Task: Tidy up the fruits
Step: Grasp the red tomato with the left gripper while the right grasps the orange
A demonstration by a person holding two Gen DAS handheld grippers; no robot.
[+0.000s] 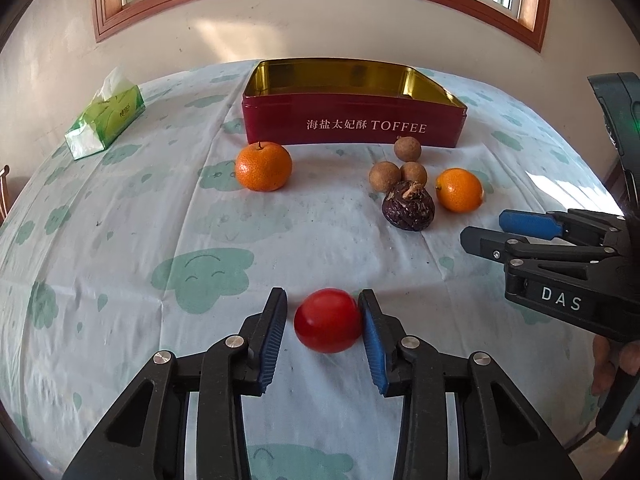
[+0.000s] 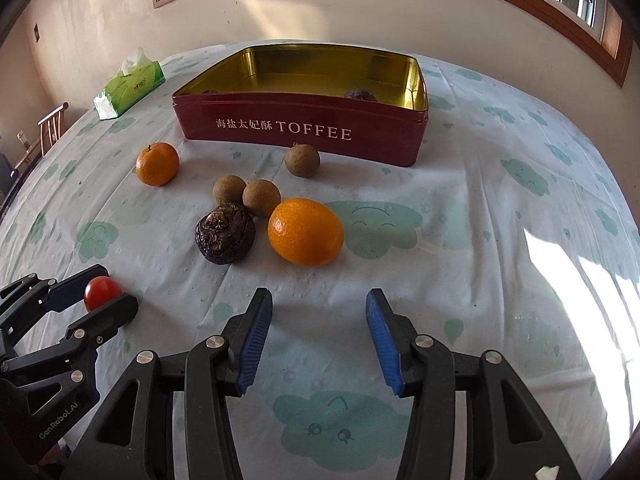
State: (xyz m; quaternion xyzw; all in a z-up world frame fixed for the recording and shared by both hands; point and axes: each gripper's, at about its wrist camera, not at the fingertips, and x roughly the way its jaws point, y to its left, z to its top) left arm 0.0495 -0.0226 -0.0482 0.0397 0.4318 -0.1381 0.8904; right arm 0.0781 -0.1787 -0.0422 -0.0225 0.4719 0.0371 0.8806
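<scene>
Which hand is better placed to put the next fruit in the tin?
Left. The left gripper already brackets the small red tomato, one pad touching. The right gripper has open, empty jaws short of the large orange citrus. The red toffee tin lies straight ahead.

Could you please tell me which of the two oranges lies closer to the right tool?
The orange beside the dark wrinkled fruit; the other orange sits far left.

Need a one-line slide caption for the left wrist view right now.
Left gripper closing around a red tomato on the cloud-print tablecloth, remaining fruit waiting before the open toffee tin.
</scene>
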